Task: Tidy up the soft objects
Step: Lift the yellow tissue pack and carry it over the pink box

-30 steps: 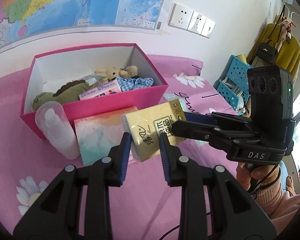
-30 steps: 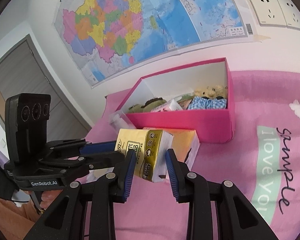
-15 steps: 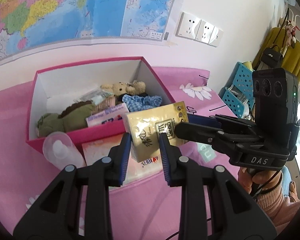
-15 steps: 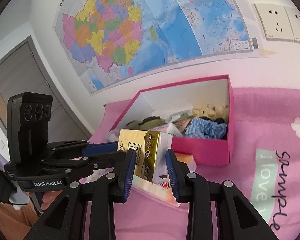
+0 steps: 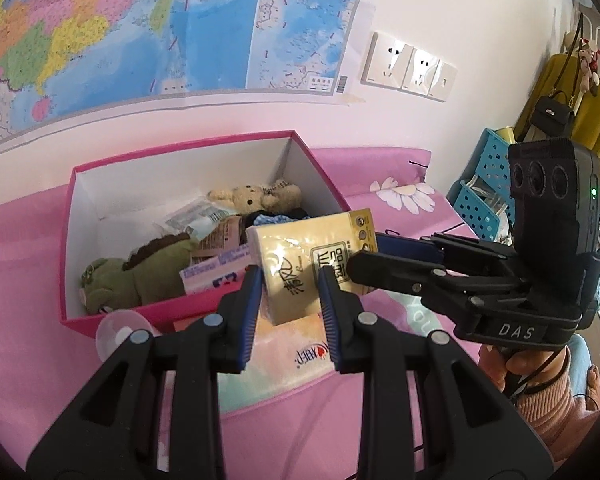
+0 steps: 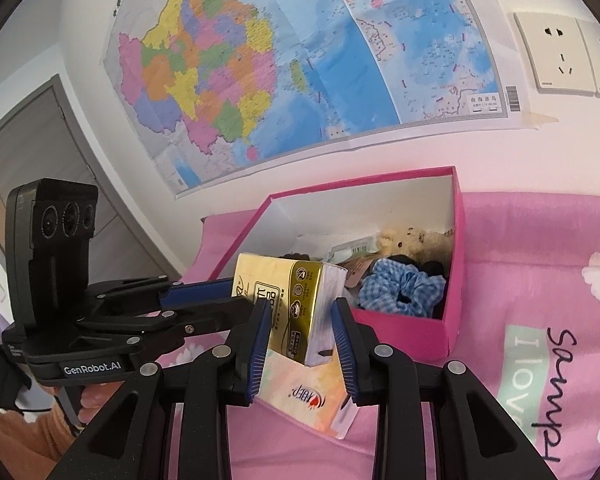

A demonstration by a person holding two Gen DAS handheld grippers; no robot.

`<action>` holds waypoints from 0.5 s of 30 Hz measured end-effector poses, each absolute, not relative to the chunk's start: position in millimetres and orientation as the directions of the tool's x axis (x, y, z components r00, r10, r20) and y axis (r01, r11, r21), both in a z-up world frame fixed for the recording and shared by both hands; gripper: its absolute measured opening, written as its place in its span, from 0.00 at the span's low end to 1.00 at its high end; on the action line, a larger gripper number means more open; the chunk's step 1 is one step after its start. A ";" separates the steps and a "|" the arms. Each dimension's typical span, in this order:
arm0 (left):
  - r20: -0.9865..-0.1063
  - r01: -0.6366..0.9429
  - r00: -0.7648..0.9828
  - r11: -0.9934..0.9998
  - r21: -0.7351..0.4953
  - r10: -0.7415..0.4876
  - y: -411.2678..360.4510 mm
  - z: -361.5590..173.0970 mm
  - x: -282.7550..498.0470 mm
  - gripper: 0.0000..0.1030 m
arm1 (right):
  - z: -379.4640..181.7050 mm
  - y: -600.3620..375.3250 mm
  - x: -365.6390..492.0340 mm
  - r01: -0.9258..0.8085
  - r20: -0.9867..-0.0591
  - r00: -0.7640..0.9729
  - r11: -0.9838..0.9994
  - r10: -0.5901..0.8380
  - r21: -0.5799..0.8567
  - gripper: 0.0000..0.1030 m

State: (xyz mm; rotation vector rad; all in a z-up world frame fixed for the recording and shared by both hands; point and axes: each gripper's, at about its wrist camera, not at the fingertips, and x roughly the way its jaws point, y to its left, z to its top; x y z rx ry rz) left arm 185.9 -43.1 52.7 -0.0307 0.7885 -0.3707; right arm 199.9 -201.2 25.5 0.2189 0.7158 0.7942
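A yellow tissue pack hangs in the air at the near rim of the open pink box. My left gripper is shut on one end of the pack and my right gripper is shut on its other end. The right gripper also shows in the left wrist view. Inside the box lie a green plush dinosaur, a small teddy bear, a blue checked scrunchie and some packets. A second, pastel tissue pack lies on the pink bedsheet below.
A clear plastic bottle stands against the box's near left corner. Blue plastic baskets stand at the right past the bed edge. A wall with a map and sockets is close behind the box.
Both grippers have lifted the yellow tissue pack off the pastel pack and carried it up and towards the pink box. The box's contents now show from higher up.
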 end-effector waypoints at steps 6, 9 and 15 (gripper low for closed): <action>-0.687 0.300 0.650 0.941 -0.159 -0.324 -42.2 55.8 197.7 0.29 | 27.5 -198.8 211.0 -0.574 -0.502 0.489 0.697 0.713 0.431 0.31; -0.684 0.295 0.655 0.942 -0.160 -0.321 -42.9 57.6 201.3 0.29 | 27.7 -197.9 214.8 -0.573 -0.504 0.490 0.698 0.712 0.430 0.31; -0.687 0.285 0.657 0.946 -0.154 -0.309 -44.2 59.2 216.2 0.29 | 31.0 -197.3 226.8 -0.563 -0.501 0.502 0.706 0.705 0.429 0.31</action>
